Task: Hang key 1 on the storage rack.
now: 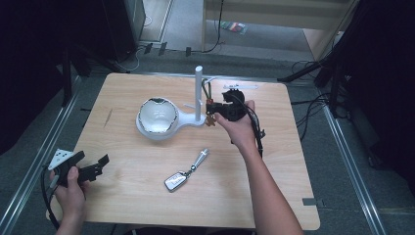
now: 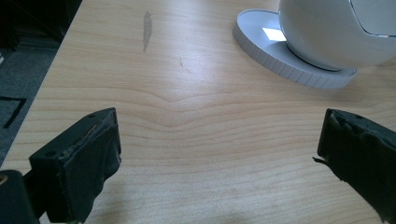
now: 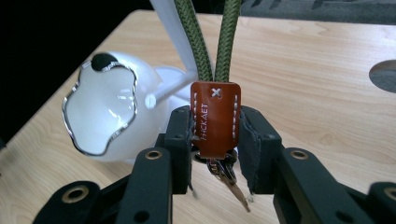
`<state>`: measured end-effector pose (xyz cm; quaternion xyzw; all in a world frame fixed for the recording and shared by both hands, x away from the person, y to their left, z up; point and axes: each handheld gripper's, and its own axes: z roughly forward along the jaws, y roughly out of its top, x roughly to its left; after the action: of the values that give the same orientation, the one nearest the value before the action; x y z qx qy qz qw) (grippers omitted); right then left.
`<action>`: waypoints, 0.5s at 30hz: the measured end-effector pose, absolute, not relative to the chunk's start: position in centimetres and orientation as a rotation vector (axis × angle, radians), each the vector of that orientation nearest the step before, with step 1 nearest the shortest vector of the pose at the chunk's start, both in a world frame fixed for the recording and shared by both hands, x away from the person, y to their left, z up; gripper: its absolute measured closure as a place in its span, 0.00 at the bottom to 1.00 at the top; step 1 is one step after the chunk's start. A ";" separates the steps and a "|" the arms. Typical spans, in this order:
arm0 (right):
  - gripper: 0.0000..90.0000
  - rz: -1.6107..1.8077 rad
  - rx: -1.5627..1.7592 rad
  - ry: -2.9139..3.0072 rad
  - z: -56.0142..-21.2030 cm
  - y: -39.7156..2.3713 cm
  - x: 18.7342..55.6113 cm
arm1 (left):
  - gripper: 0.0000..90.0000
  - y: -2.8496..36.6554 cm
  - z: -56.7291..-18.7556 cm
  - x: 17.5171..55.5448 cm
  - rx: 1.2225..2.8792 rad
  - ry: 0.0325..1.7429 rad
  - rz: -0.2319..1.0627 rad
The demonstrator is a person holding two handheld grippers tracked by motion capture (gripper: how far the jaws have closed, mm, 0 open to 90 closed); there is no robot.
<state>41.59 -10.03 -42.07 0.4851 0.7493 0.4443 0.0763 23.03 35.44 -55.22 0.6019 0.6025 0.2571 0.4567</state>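
Worktop (image 1: 147,196): pale wood; it carries everything I work with.
White stand (image 1: 198,93): an upright post on a base joined to a rounded white bowl (image 1: 157,117), near the far middle.
My right hand-held gripper (image 3: 215,140): clamped on the brown leather tag (image 3: 215,119) of a key strap, just beside the post. The two green cords (image 3: 214,42) run upward from the tag, and small keys (image 3: 226,175) hang below it.
My left hand-held gripper (image 2: 219,154): jaws wide apart, nothing between them, low over the near left corner.
Car key (image 1: 176,180): lies on the near middle with a silver fob (image 1: 199,159), well apart from both grippers.
Step in hand, as I judge it: hanging or lifting the strap at the post. I should keep the pinch square on the tag, move slowly, and keep the cords from snagging.
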 end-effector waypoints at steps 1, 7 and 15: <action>0.70 1.326 1.434 2.238 -42.1 -10.1 41.4 | 0.00 35.4 -55.2 23.0 1.484 1.484 0.635; 0.66 1.327 1.446 2.198 -41.8 -10.8 40.8 | 0.00 35.4 -55.2 23.0 1.484 1.484 0.636; 0.63 1.149 1.475 2.274 -41.1 -10.3 38.8 | 0.00 35.4 -55.2 23.1 1.488 1.486 0.636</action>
<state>38.85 -10.31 -41.09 0.4987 0.7686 0.3884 0.0986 23.06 35.37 -55.22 0.6030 0.6023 0.2578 0.4551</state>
